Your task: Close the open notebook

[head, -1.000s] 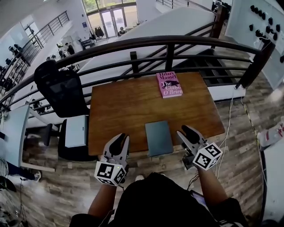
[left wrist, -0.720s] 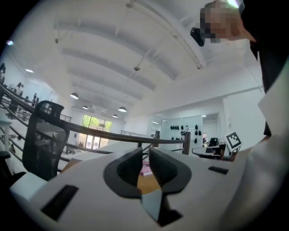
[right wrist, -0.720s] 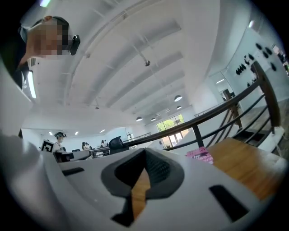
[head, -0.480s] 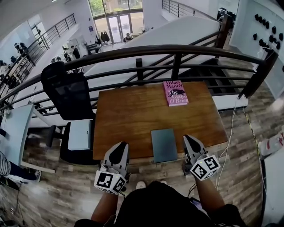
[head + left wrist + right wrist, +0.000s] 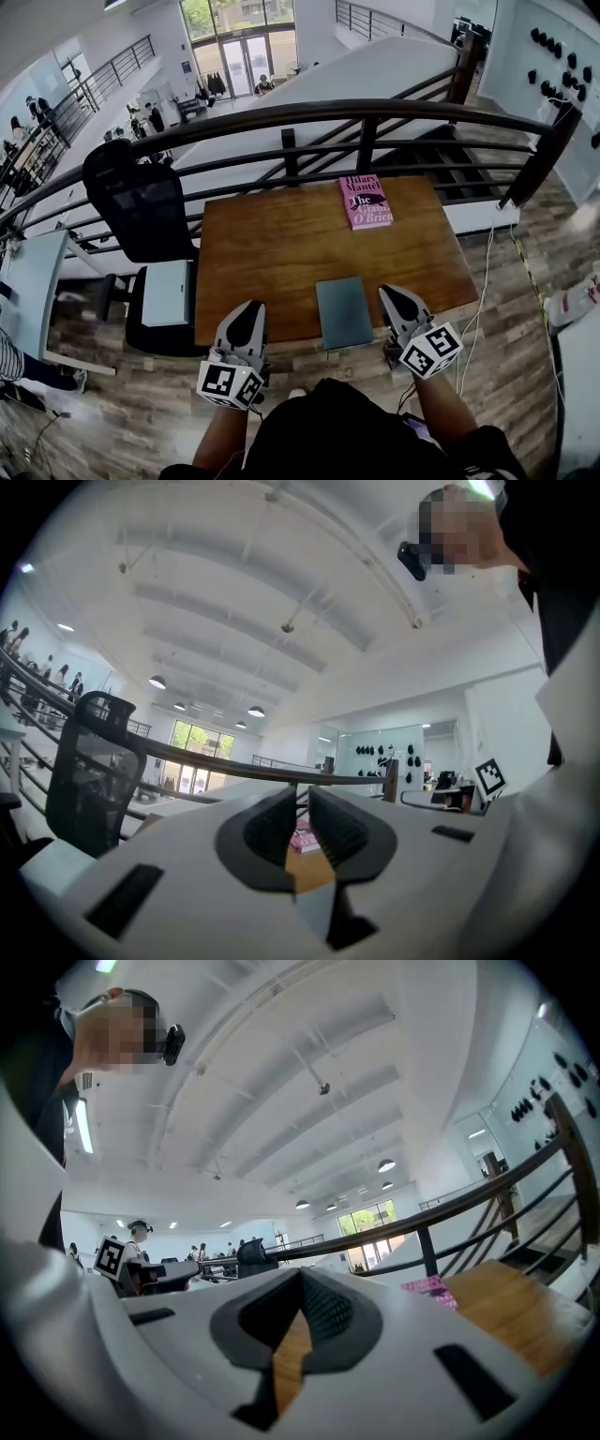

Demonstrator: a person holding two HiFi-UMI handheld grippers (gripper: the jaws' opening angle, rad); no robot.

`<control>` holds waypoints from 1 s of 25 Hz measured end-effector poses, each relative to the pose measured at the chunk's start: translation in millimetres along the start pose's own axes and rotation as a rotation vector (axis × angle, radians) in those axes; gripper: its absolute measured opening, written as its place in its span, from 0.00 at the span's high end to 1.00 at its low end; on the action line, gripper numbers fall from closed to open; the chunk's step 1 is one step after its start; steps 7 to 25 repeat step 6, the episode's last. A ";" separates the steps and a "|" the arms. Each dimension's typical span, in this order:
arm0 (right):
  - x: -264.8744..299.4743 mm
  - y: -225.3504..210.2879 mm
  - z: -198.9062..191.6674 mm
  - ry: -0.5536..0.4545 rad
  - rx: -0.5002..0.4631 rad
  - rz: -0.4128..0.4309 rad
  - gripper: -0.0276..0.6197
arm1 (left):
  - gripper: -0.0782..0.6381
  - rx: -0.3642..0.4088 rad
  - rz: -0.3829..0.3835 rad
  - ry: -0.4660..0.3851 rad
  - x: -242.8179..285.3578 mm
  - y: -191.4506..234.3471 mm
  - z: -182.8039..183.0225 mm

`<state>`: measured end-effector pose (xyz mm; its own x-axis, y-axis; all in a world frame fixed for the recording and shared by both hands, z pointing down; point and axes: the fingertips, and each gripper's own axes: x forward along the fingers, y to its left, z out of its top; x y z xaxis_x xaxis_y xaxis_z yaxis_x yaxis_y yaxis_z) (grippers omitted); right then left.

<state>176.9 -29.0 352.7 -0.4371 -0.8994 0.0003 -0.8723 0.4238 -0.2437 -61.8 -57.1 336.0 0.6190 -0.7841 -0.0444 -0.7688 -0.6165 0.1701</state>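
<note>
While notebook (image 5: 343, 312) lies closed | left tool (image 5: 250, 307), right tool (image 5: 389, 292): jaws together

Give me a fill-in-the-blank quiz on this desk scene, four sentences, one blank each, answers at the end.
1. The notebook at the table's near edge lies ___.
2. The book at the far edge of the table has a ___ cover.
3. The left gripper and the right gripper flank the notebook, their fingers ___ and holding nothing.
4. The office chair left of the table is ___.
Missing words: closed; pink; shut; black.
</note>
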 end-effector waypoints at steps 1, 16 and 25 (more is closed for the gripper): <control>0.1 0.1 1.2 0.001 -0.004 0.005 0.96 | 0.82 0.002 -0.003 0.002 1.1 -0.9 -0.1; -1.7 6.0 10.2 0.004 -0.018 0.027 0.96 | 0.83 0.027 -0.011 0.019 3.8 -8.2 0.0; -1.7 6.0 10.2 0.004 -0.018 0.027 0.96 | 0.83 0.027 -0.011 0.019 3.8 -8.2 0.0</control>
